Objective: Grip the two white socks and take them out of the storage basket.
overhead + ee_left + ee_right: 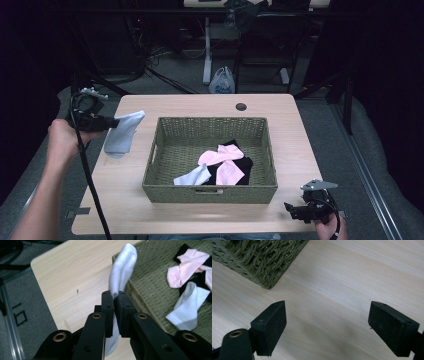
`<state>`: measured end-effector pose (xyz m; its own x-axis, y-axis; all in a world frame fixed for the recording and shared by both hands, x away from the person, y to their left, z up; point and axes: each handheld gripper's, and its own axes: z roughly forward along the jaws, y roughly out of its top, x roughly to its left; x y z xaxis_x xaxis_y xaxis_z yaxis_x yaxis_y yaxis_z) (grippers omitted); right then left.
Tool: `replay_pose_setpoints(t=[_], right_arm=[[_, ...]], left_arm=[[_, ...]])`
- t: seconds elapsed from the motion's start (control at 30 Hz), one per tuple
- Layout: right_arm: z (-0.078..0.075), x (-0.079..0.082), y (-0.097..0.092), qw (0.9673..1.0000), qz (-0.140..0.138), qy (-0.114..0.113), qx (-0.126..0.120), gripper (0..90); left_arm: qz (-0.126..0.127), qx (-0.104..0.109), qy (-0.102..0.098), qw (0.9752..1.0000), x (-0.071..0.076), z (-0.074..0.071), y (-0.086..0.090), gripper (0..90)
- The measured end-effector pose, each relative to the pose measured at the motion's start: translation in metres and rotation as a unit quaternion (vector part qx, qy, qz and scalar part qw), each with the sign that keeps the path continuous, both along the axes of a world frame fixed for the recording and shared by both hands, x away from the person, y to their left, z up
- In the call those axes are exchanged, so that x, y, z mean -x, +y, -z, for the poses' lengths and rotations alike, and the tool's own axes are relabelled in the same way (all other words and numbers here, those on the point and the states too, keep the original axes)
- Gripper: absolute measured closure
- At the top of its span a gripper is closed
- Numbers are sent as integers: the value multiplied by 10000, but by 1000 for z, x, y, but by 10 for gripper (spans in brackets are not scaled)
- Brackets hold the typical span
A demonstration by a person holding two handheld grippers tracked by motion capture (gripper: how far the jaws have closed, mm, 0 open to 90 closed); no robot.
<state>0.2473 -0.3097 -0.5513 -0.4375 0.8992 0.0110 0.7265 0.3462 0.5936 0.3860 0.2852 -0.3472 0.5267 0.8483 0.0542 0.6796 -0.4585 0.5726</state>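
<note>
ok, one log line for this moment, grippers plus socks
left gripper: shut on white sock, held over table left of basket | right gripper: open, empty, over table | in basket: pink socks, black socks, white sock

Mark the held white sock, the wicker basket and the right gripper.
white sock (122, 267), left gripper view, upper part above the jaws.
wicker basket (210, 193), high view, near front wall.
right gripper (327, 327), right gripper view, midway between its open fingertips.

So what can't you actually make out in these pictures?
- White sock: left gripper view, its middle is hidden between the left gripper pads.
- Black socks: high view, pink socks overlap them, so their number is unclear.
- Basket: right gripper view, cut off by the frame's edge.
</note>
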Motion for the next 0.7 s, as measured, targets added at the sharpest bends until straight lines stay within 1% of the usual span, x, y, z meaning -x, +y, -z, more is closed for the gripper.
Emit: replay_pose_setpoints(t=[0.13,0.23,0.27,0.33,0.47,0.5,0.6,0.7], right_arm=[[1,0,1,10000,7,6,9,148],[1,-1,0,10000,-4,16,8,147],[1,-1,0,10000,-20,-3,11,148],[1,-1,1,10000,-19,19,5,148],[1,-2,3,10000,-50,18,14,148],[0,-2,3,10000,-49,13,19,148],[0,-1,4,10000,-54,-7,36,147],[1,-2,4,10000,-68,24,22,148]], left_arm=[[-142,43,155,9998,-2,15,12,856],[-208,63,289,9993,-3,27,18,856],[-218,58,291,9993,-3,29,18,856],[-246,33,388,9989,-5,38,20,856],[-290,63,528,9982,-6,53,23,855],[-303,75,592,9978,-6,58,24,855],[-281,60,698,9971,-7,70,24,854],[-266,81,835,9961,-8,81,25,853]])
